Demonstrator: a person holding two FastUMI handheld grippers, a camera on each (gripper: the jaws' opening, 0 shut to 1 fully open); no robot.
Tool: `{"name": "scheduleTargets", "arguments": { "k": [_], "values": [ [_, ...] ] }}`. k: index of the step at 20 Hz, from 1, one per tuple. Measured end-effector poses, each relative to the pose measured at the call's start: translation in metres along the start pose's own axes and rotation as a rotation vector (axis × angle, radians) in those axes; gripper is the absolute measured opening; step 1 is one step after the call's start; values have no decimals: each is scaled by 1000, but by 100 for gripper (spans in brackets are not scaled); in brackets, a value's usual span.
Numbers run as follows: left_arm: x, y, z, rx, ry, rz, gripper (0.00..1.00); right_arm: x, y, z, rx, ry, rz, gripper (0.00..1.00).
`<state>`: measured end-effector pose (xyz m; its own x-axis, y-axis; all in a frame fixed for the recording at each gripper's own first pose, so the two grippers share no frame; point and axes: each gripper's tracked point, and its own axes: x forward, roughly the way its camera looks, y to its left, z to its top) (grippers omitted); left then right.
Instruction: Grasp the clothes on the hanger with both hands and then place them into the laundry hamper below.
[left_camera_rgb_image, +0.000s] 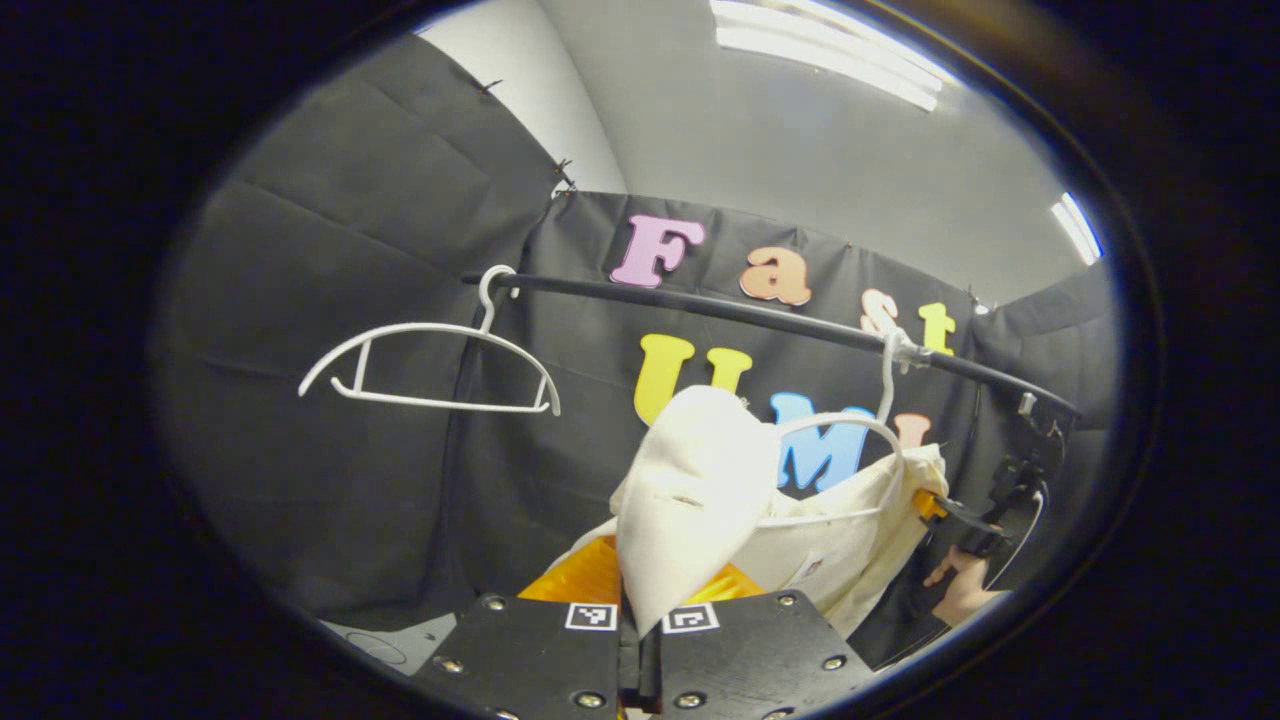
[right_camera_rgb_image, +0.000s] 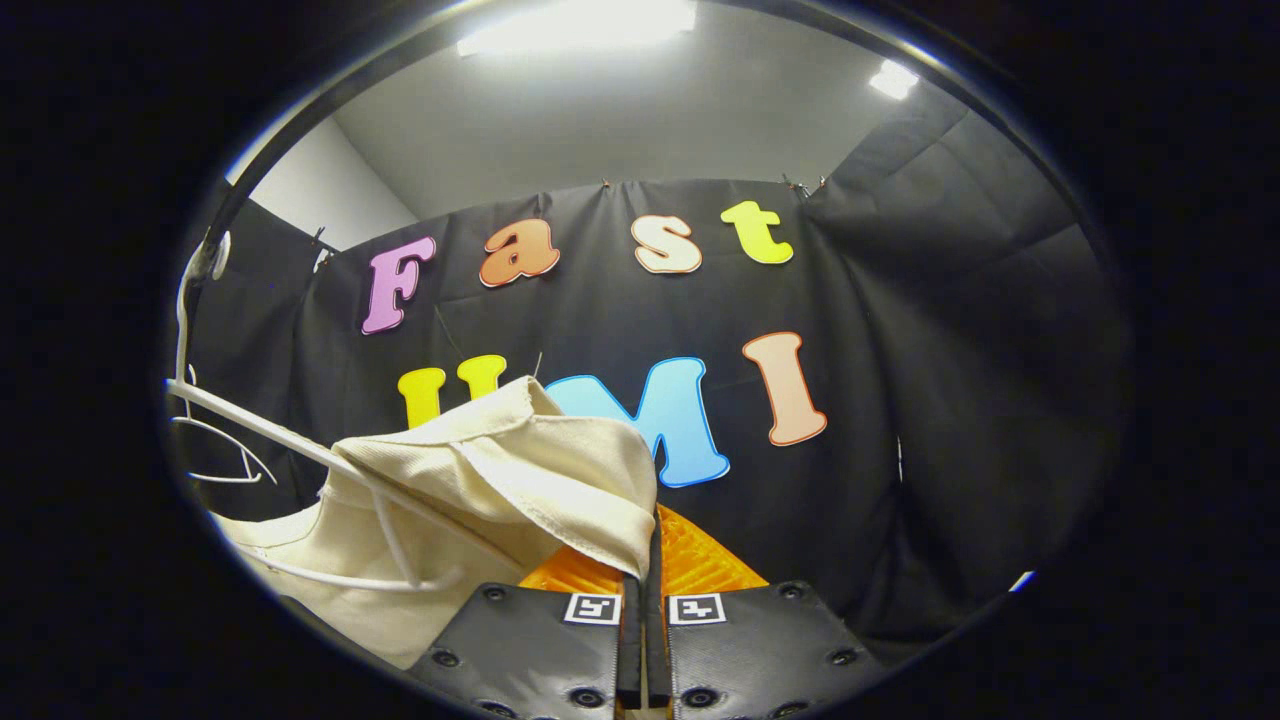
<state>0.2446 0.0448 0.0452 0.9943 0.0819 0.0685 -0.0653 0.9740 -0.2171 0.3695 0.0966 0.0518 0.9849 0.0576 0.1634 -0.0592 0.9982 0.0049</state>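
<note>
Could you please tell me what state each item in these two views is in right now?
Cream garment: still partly on its hanger, one shoulder pulled up off it.
White hanger with garment: hooked on the rail.
Empty white hanger: hooked on the rail, bare.
Black rail: horizontal, carrying both hangers.
Left tool: shut on the garment.
Right tool: shut on the garment's edge.
</note>
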Motion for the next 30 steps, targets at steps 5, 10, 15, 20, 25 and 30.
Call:
{"name": "scheduleTargets", "arguments": {
  "k": [5,10,15,20,25,30],
  "values": [
    [2,-1,7,-93,33,-75,2,7,3,-14,-47,36,14,4],
    [-13,-5,5,36,120,-104,1,2,10,-12,-54,31,35,3],
    [-31,-18,1,12,148,-154,1,-5,11,-19,-58,48,38,3],
    [-45,-32,24,66,103,-238,2,-7,7,-20,-70,48,34,3],
    [-31,6,31,-63,63,-164,2,-6,5,-27,-85,60,36,3],
    [-9,35,5,-97,104,-92,2,-9,11,-45,-126,91,61,3]
  ]
}}
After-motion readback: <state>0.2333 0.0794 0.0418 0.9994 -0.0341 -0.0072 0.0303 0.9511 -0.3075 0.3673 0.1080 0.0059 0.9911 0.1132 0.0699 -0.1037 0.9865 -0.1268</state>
